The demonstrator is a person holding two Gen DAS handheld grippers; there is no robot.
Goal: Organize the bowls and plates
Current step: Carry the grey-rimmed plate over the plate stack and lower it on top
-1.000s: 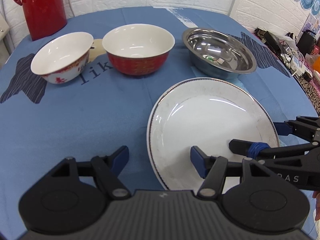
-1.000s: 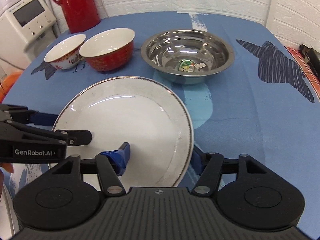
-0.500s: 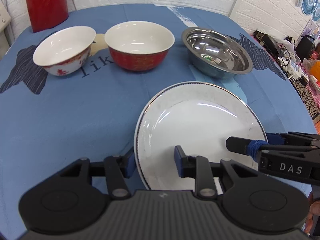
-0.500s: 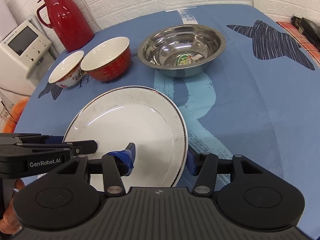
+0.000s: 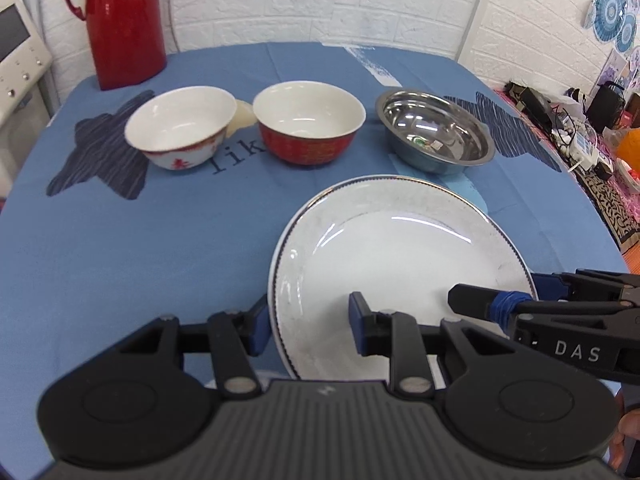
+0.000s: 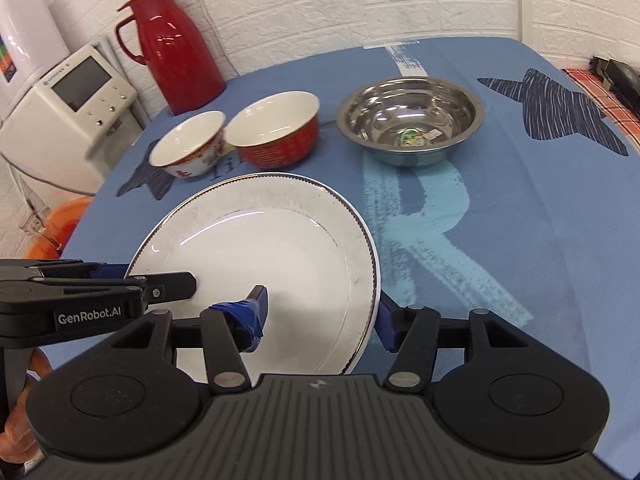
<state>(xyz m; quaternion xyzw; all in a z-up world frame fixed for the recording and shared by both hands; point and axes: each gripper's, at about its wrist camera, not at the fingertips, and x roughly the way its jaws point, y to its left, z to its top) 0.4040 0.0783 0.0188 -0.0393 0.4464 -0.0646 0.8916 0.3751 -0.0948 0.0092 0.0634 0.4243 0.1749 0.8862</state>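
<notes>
The white plate sits at the near edge of the blue tablecloth, at about 5 o'clock in the left wrist view. It appears raised off the cloth and tipped, carried from both sides so its broad, slick disc stays balanced.

The left gripper straddles the plate's rim at 7 o'clock, one pad under the edge and one on the face, narrowed to a pinch. The right gripper does the same at the plate's 4 o'clock rim, half closed around it.

Beyond, at 12 o'clock, stand three bowls in a row: the white bowl, red bowl and steel bowl, likely the stacking targets. A red thermos stands at 11 o'clock.
</notes>
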